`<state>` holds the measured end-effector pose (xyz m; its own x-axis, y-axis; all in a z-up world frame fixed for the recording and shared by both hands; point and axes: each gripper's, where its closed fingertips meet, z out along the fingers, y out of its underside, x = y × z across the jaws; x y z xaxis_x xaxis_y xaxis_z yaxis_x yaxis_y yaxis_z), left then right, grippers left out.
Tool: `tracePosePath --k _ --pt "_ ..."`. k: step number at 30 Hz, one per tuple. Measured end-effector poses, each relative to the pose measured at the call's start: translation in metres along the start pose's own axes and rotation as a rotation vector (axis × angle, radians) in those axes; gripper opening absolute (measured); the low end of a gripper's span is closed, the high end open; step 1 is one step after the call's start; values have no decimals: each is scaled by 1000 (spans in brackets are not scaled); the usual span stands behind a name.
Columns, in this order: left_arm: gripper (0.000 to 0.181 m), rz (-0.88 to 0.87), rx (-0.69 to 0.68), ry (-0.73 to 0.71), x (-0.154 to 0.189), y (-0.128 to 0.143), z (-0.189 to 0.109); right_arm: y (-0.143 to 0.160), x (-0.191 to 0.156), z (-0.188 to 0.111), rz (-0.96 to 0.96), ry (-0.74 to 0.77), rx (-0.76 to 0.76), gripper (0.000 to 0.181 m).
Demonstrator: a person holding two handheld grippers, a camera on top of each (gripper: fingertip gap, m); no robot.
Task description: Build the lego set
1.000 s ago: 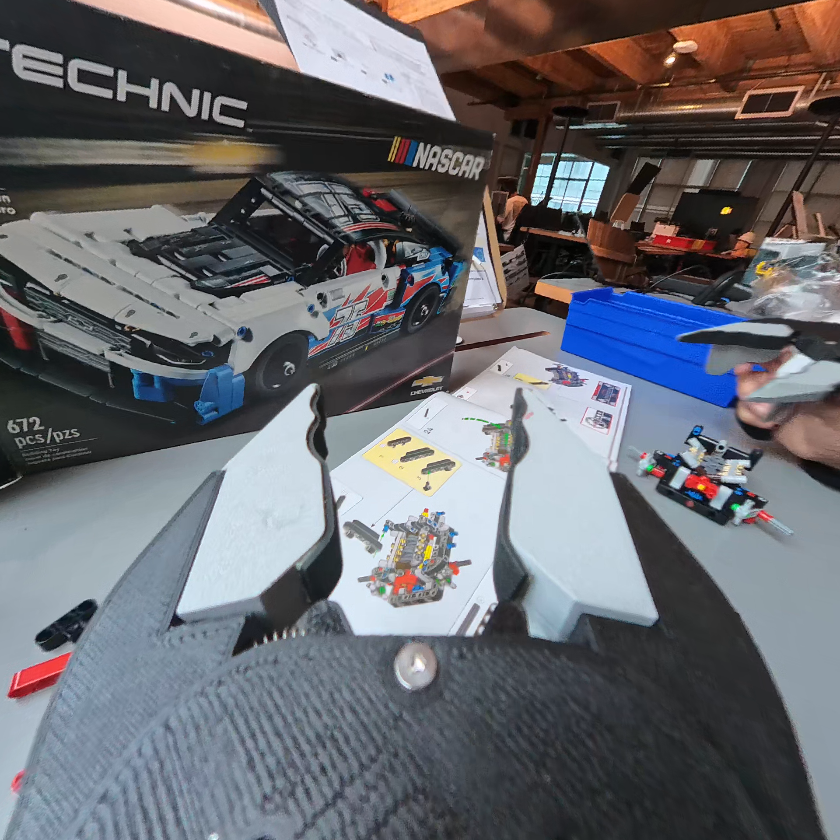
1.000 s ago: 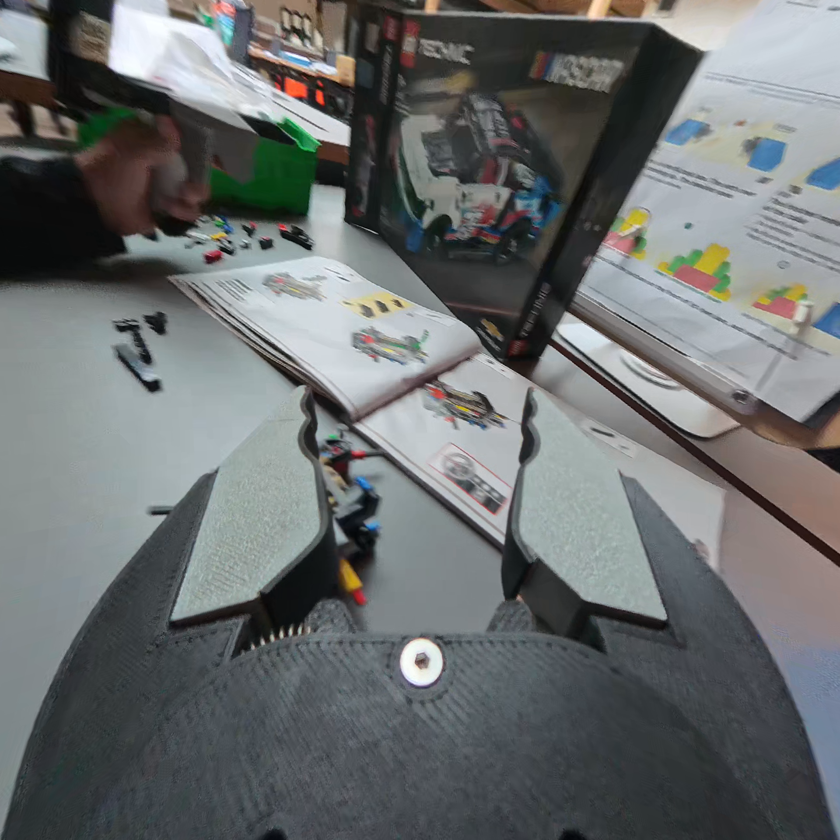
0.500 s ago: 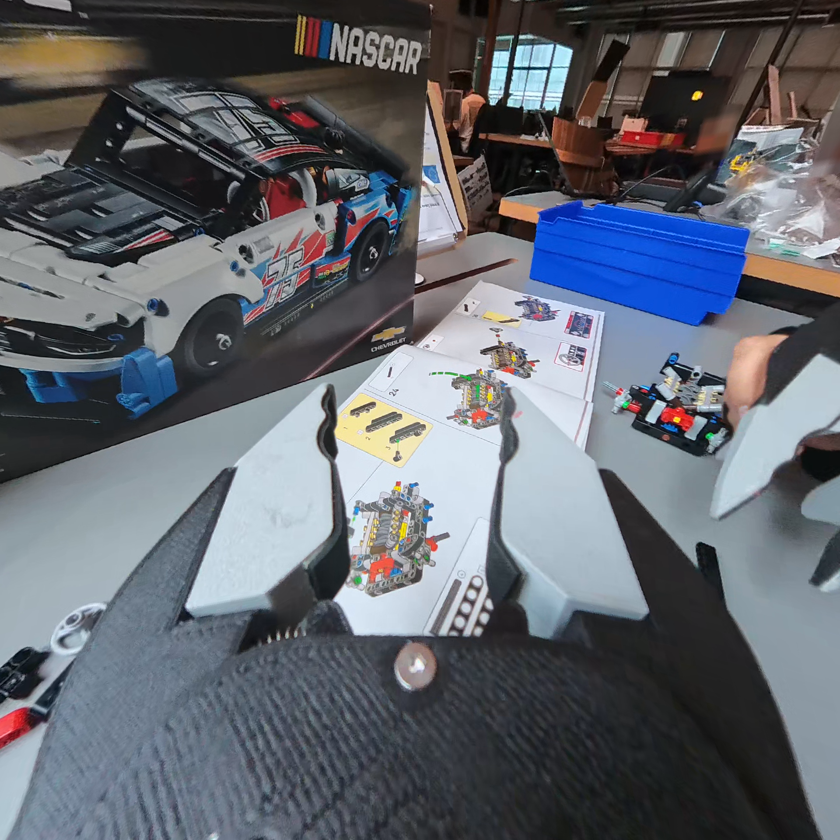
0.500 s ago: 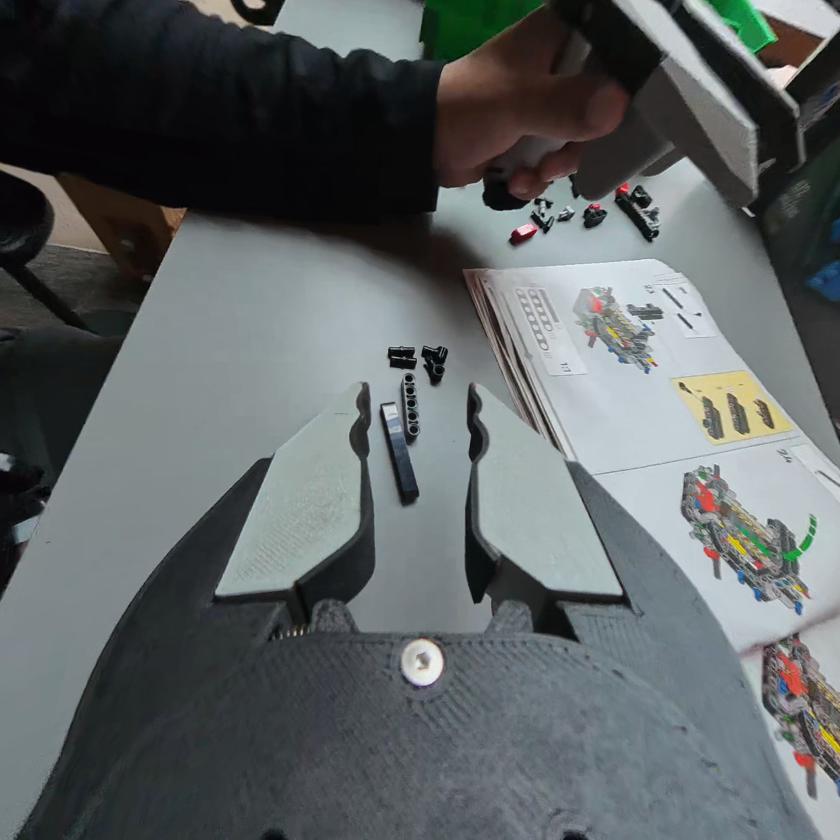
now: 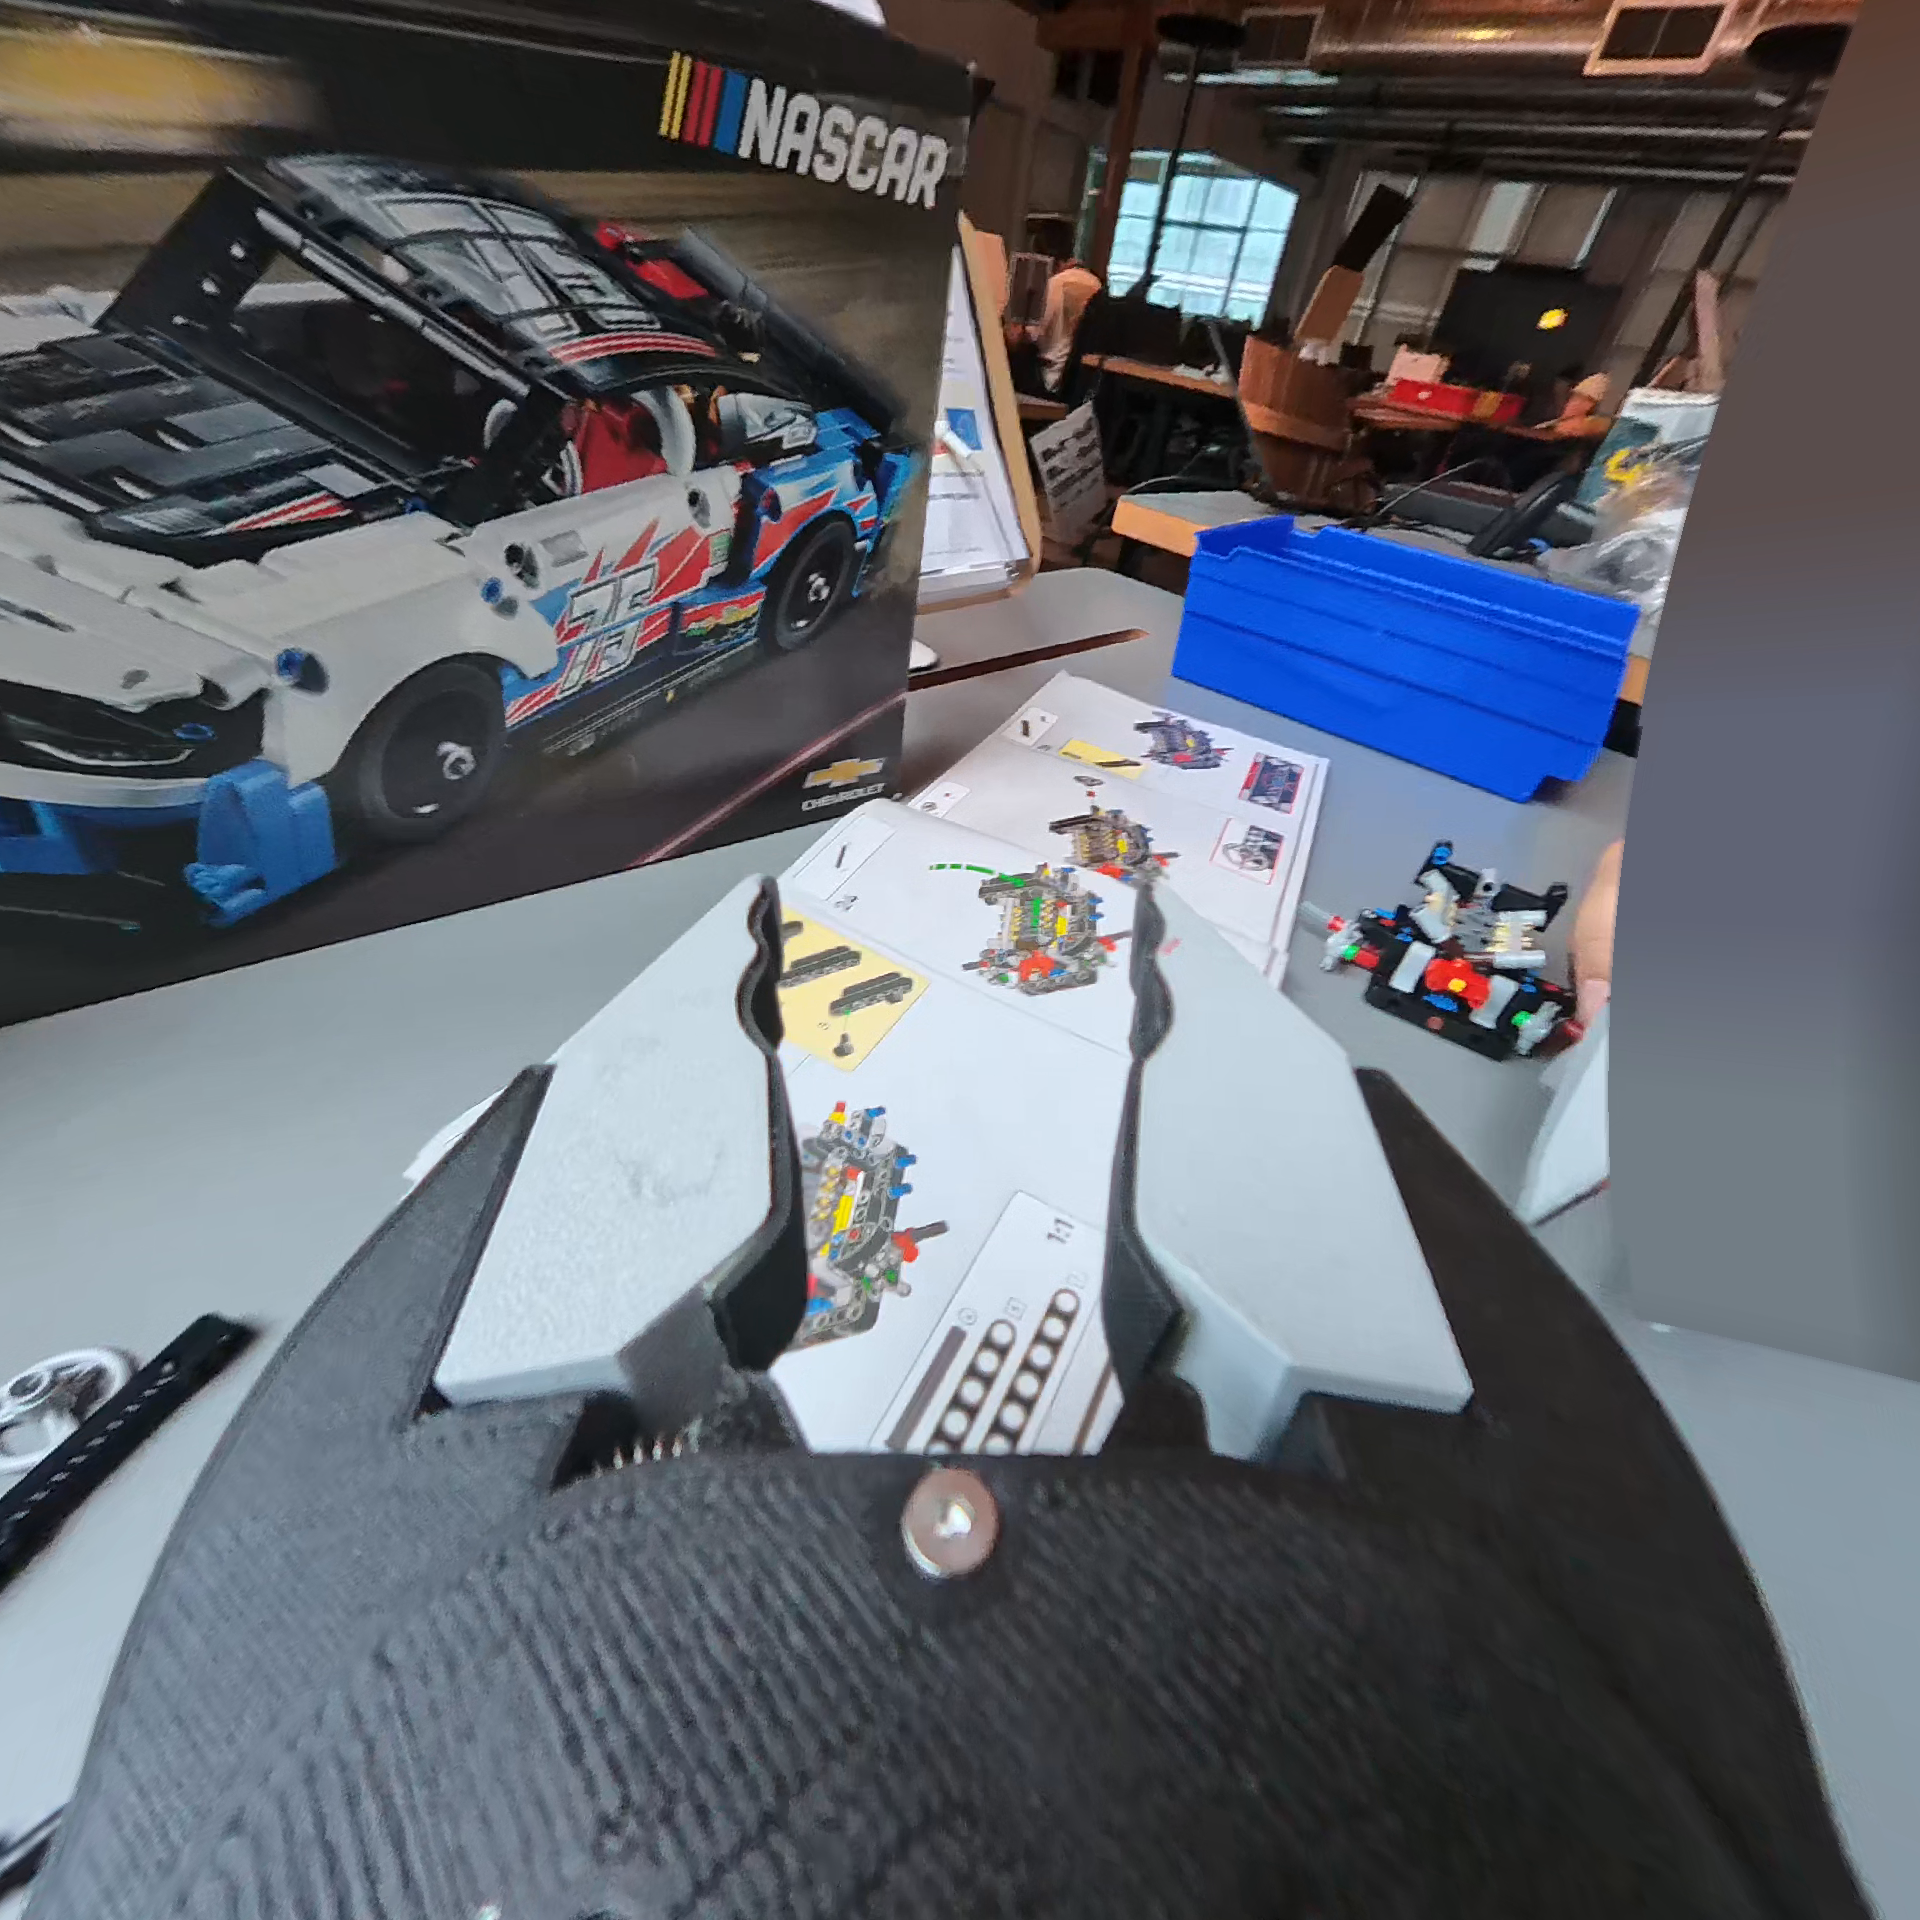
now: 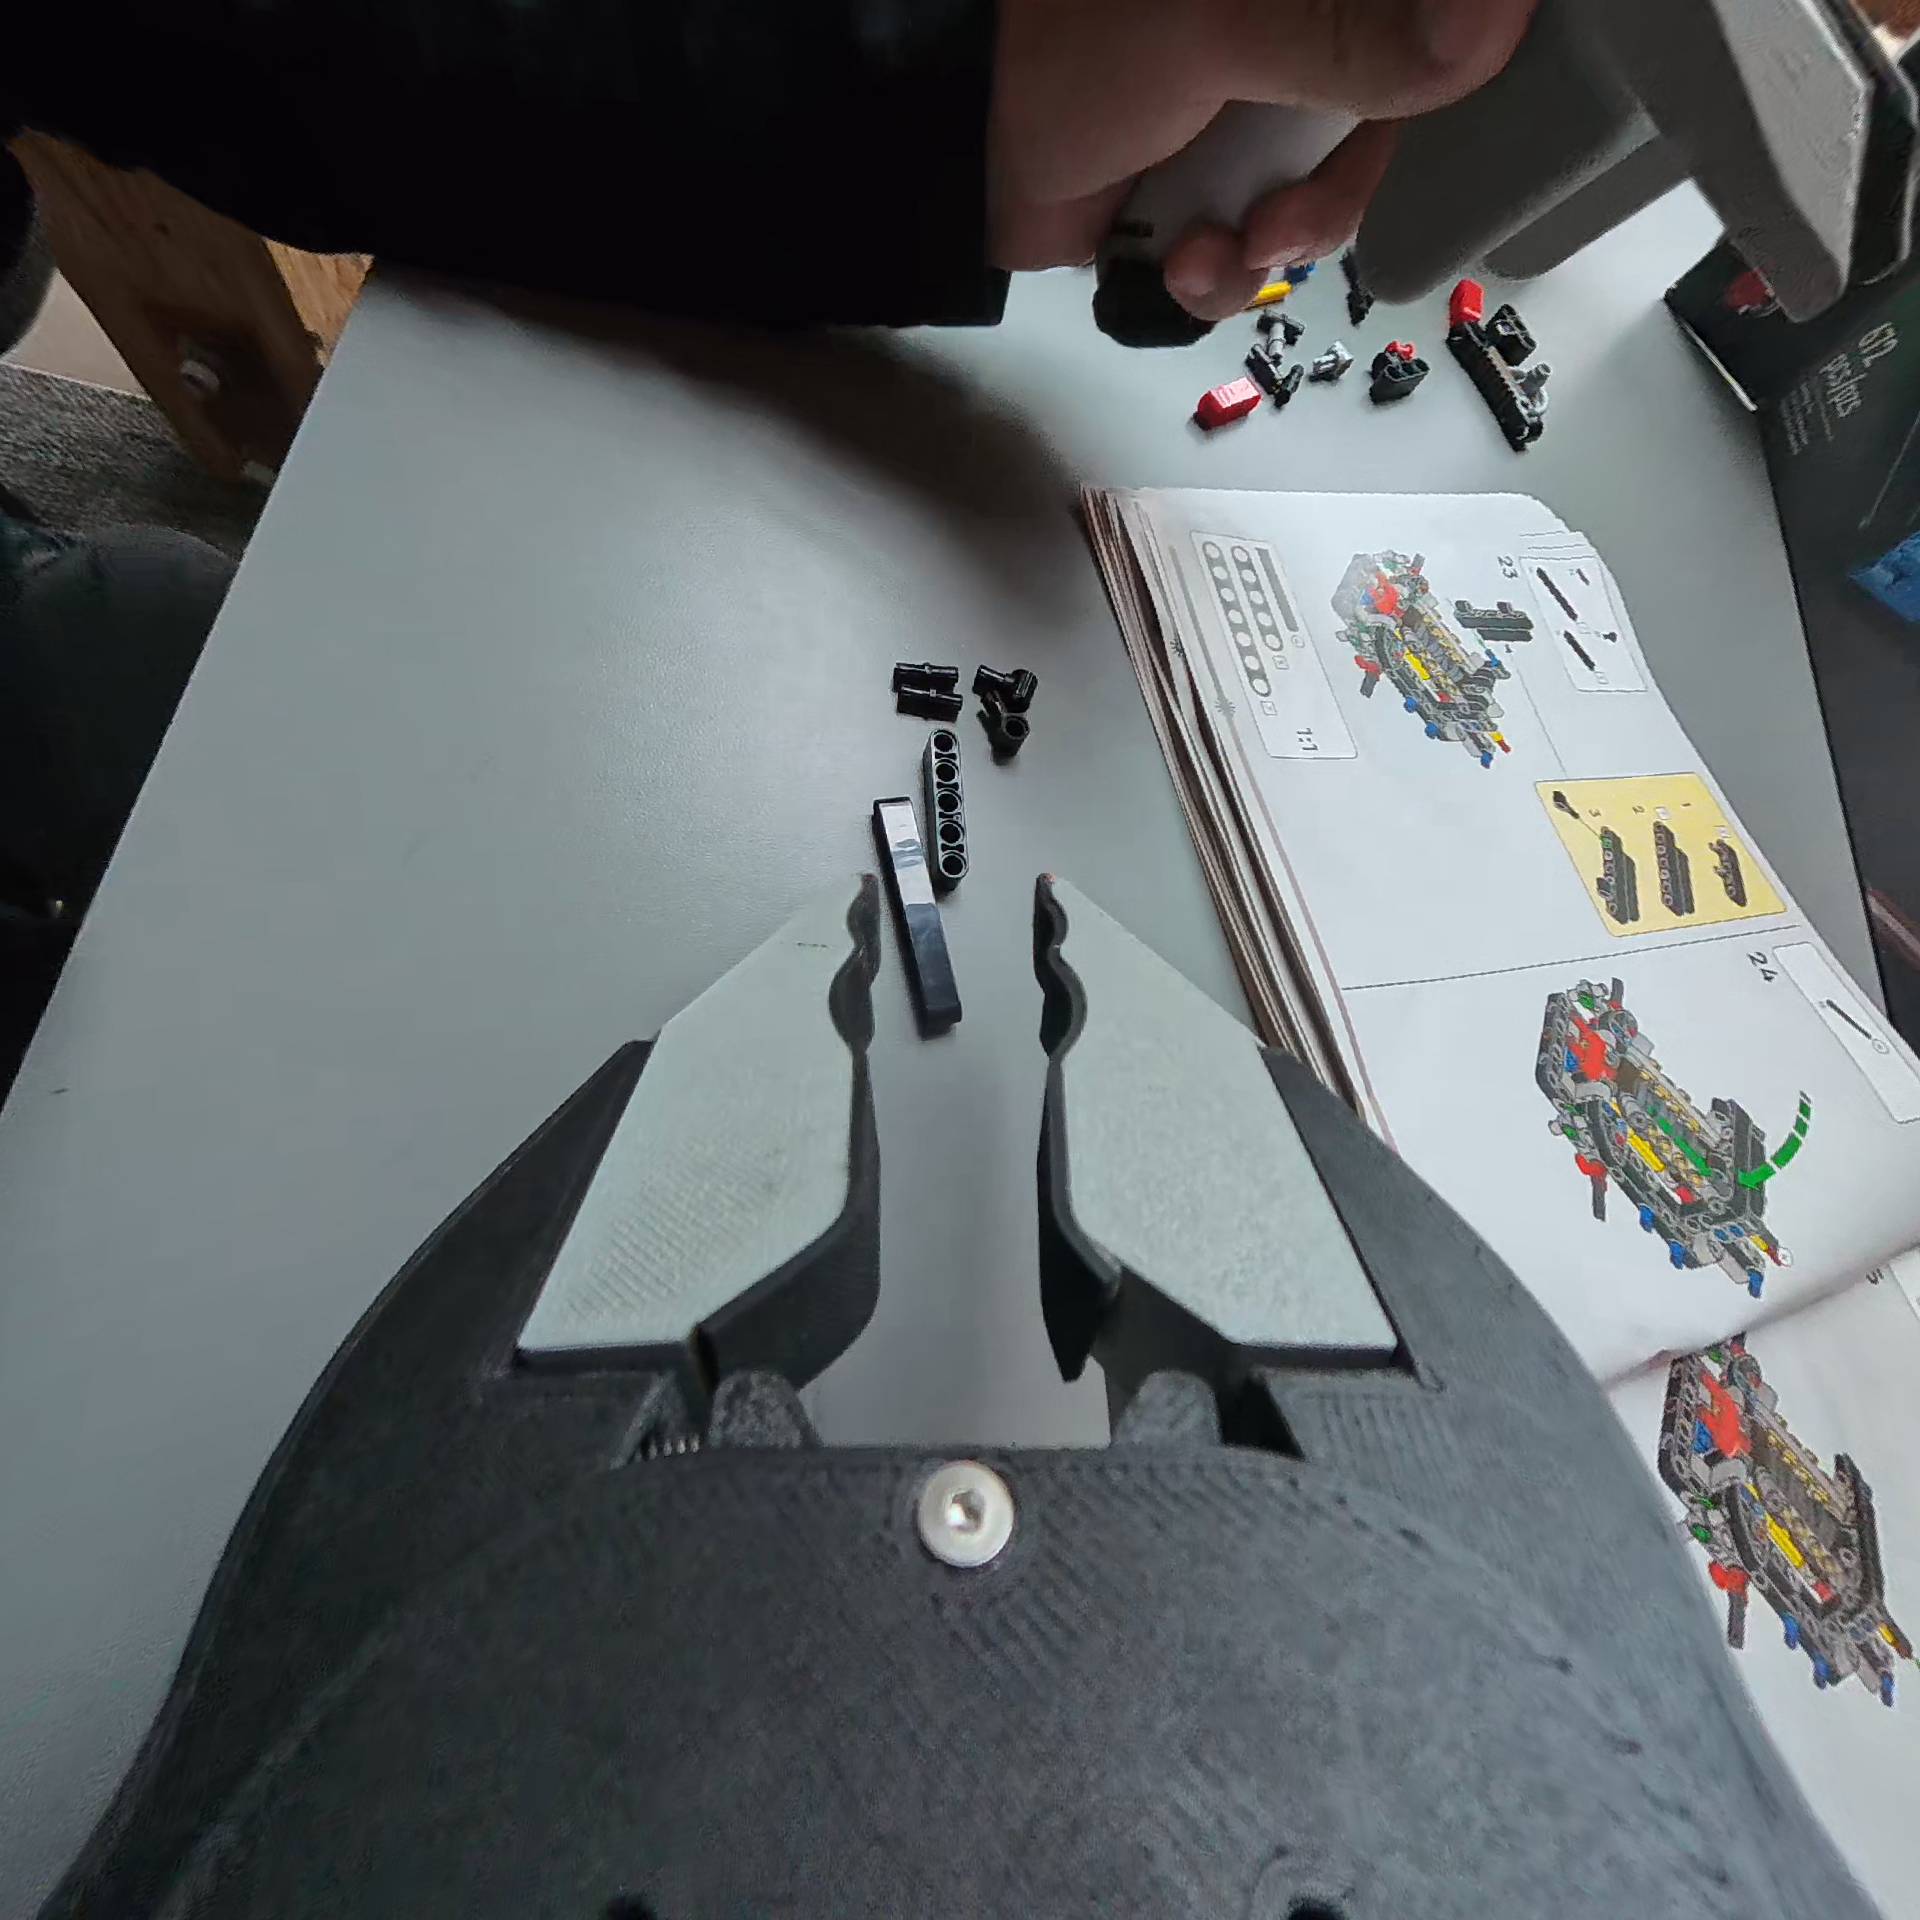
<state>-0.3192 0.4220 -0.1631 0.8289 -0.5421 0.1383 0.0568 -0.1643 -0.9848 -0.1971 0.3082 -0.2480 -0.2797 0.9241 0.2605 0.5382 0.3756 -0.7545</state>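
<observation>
My right gripper (image 6: pixel 951 894) is open and empty, low over the grey table (image 6: pixel 520 727). A long black beam (image 6: pixel 916 914) lies on the table between its fingertips, untouched. A shorter black beam with holes (image 6: pixel 945 808) and small black pins (image 6: pixel 961 694) lie just beyond. My left gripper (image 5: pixel 951 904) is open and empty, hovering over the open instruction booklet (image 5: pixel 1039 1122). The partly built black, grey and red chassis (image 5: pixel 1455 961) sits on the table to its right. The booklet also shows in the right wrist view (image 6: pixel 1507 831).
The set's box (image 5: pixel 447 468) stands at the back left. A blue bin (image 5: pixel 1403 644) is at the back right. Several loose small pieces (image 6: pixel 1382 358) lie past the booklet. A long black beam (image 5: pixel 114 1423) and a white wheel (image 5: pixel 57 1392) lie left. A hand and sleeve (image 6: pixel 727 135) cross above.
My right gripper swung from the chassis and booklet to the black beams and came lower, fingers narrowing around the long beam. My left gripper tilted down and nearer the booklet.
</observation>
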Motion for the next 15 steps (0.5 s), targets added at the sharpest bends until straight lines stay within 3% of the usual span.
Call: tracePosePath --k 5,9,10,12,15 --pt "65 -19 -6 11 0 5 4 9 2 5 19 35 -89 28" --pt "65 -55 -2 70 10 6 12 21 -12 15 106 -29 -194 43" --pt "65 -39 -5 70 11 6 13 25 -18 18 121 -63 -219 39" --pt "62 26 -23 33 9 9 12 15 -37 23 220 -188 -181 12" --pt "59 28 -15 -16 10 3 -4 3 -45 34 266 -153 -159 5"
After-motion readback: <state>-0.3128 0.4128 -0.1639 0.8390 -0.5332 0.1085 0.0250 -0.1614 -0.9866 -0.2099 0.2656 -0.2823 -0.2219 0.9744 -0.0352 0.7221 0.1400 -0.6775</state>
